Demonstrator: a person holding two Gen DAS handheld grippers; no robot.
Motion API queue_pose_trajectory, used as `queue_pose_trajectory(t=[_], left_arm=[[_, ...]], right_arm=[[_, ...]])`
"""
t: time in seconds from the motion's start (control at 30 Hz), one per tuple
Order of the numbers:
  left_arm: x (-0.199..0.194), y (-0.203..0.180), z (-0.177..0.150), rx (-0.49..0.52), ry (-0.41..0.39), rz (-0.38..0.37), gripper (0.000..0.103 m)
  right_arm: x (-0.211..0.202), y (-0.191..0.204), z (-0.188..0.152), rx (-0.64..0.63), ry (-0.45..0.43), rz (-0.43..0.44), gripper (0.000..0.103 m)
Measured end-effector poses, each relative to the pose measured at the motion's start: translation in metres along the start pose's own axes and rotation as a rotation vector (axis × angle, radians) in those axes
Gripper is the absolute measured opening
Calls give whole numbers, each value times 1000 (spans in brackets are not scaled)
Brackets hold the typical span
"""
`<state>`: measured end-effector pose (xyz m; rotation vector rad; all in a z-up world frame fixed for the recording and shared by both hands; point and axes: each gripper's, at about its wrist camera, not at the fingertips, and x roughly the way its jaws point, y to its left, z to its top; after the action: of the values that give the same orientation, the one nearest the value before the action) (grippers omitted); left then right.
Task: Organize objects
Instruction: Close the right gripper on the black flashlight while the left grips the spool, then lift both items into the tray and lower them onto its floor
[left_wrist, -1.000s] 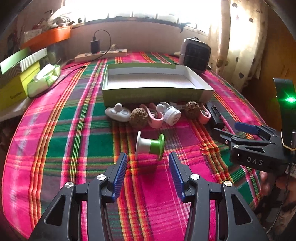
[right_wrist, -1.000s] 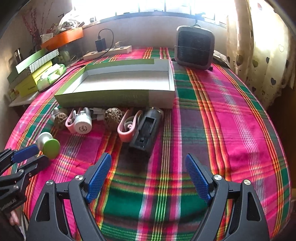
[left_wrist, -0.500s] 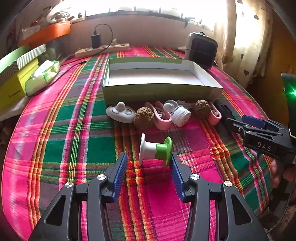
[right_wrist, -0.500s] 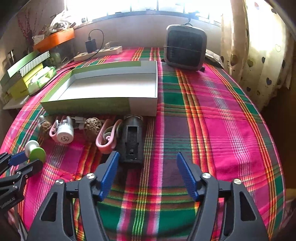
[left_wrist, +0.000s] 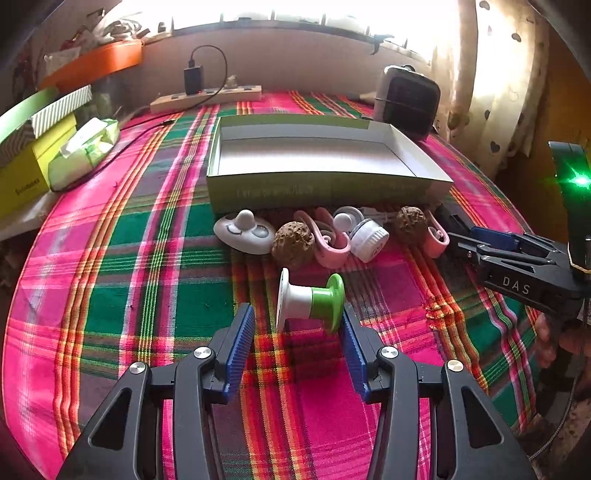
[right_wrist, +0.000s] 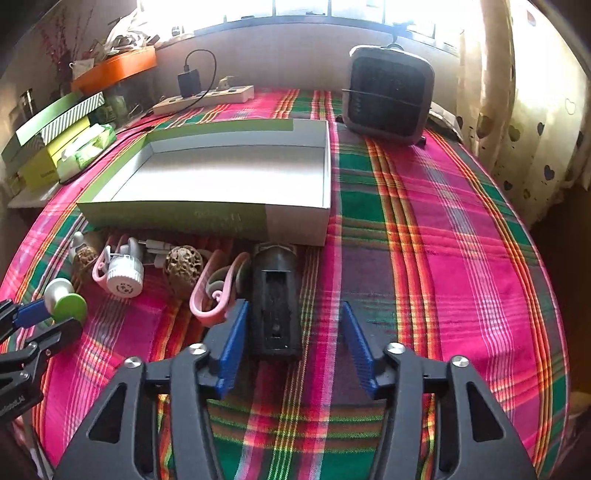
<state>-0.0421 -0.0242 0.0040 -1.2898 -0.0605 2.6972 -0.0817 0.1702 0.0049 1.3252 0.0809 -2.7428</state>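
Right gripper (right_wrist: 291, 343) closing around black case (right_wrist: 275, 295)

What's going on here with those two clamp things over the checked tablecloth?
A person is tidying small objects with a handheld gripper in each hand. The left gripper is open around a white and green spool lying on the cloth. The right gripper has just been closing, its jaws either side of a black oblong device but not yet pressing on it. Behind the row of small items, the open box has nothing in it.
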Motion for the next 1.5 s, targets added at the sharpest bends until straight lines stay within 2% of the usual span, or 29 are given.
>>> queue_pose_trajectory(t=[0.17,0.23,0.3,0.97,1.13,1.17,1.5], left_arm=[[1,3,3,-12,0,-7,42],[1,3,4,-11,-3,-9,33],[1,3,5,-11,-4,-7,31],[-9,1,28,10,-44,-46,31],[-6,5,45,1,-56,-59,31],[-5,6,47,34,-53,-87,31],[18,17,85,36,-54,-75,31]], right_arm=[[-1,4,0,-18,-1,15,37],[-1,4,0,-20,-3,18,31],[-1,5,0,-21,-3,21,29],[-19,0,8,5,-42,27,29],[-27,4,21,-1,-68,41,29],[-27,4,24,-2,-71,42,29],[-11,17,58,-22,-63,83,29]])
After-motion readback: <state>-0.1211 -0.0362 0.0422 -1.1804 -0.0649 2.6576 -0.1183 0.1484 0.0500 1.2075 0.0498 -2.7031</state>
